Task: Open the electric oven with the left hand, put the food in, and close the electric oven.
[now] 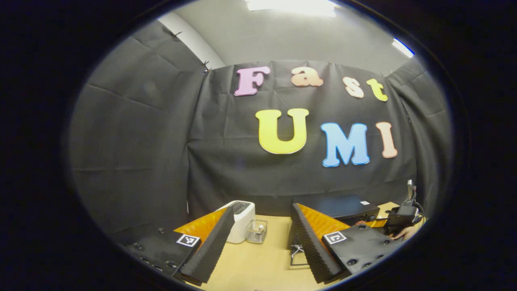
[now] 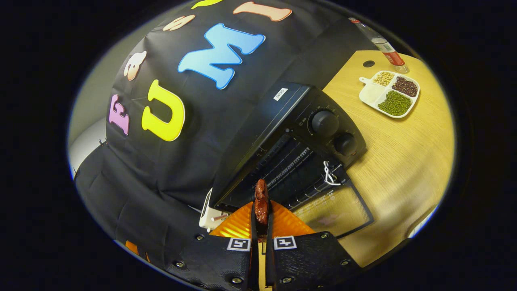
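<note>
While the food (image 2: 261, 202), a thin reddish slab, stands edge-up at lower centre, the right gripper (image 2: 261, 214) pinches it; it looks light, stiff, perhaps greasy. Behind, the electric oven (image 2: 291, 133) gapes, door (image 2: 335, 210) lowered onto the tabletop (image 2: 404, 161). The left gripper (image 1: 262, 238) spreads wide, empty.

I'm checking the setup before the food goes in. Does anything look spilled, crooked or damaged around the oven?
Nothing stands out. The electric oven has its glass door folded down open, the divided dish of beans sits tidy on the table, and the right gripper pinches the food.
</note>
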The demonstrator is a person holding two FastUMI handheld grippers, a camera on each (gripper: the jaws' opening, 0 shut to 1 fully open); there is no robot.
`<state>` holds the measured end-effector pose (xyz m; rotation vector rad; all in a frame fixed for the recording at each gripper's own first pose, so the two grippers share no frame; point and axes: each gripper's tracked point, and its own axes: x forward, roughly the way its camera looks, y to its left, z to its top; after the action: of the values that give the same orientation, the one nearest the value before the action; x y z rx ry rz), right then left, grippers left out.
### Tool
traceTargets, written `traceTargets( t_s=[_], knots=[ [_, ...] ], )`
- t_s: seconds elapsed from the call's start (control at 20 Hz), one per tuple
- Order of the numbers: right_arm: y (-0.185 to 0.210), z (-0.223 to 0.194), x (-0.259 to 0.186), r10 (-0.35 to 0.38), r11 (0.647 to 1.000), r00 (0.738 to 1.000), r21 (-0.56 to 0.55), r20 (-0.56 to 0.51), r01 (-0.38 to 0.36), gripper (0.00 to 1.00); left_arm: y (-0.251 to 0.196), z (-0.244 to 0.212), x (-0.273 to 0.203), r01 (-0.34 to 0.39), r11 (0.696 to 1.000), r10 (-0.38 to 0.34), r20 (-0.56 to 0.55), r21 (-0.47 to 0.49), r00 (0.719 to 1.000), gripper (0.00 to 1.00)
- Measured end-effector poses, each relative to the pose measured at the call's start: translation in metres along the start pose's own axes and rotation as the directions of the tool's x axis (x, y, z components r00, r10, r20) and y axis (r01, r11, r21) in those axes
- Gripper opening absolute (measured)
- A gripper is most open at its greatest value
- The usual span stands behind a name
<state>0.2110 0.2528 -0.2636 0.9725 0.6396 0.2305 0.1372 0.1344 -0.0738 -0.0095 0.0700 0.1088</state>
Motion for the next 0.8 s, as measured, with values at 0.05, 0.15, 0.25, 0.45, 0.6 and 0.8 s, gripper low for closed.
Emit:
traceTargets(
  t_s=[0.05, 0.15, 0.25, 0.45, 0.6, 0.8],
  knots=[
    [-0.001, 0.003, 0.008, -0.004, 1.0, 1.0, 0.001, 0.025, 0.004, 0.07, 0.004, -0.002, 0.006, 0.0, 1.0, 0.0, -0.007, 0.005, 1.0, 1.0],
    [-0.006, 0.004, 0.025, -0.024, 1.0, 0.998, 0.011, 0.063, 0.024, 0.07, 0.015, -0.006, 0.015, -0.006, 1.0, 0.006, -0.017, 0.012, 1.0, 0.95],
    [-0.005, 0.001, 0.041, -0.022, 0.999, 0.998, 0.031, 0.065, 0.02, 0.07, 0.026, -0.008, 0.022, -0.017, 1.0, 0.017, -0.026, 0.021, 1.0, 0.95],
    [-0.002, -0.004, 0.071, 0.003, 1.0, 0.997, 0.019, 0.078, -0.005, 0.06, 0.043, -0.017, 0.029, -0.034, 0.998, 0.037, -0.048, 0.057, 0.998, 0.99],
    [-0.007, -0.008, 0.085, 0.004, 1.0, 0.996, -0.008, 0.09, -0.003, 0.07, 0.053, -0.02, 0.029, -0.05, 0.995, 0.054, -0.058, 0.082, 0.997, 1.0],
    [-0.012, -0.004, 0.091, -0.007, 0.997, 0.992, -0.07, 0.128, 0.016, 0.08, 0.058, -0.027, 0.03, -0.057, 0.995, 0.063, -0.071, 0.083, 0.996, 0.95]
  ],
)
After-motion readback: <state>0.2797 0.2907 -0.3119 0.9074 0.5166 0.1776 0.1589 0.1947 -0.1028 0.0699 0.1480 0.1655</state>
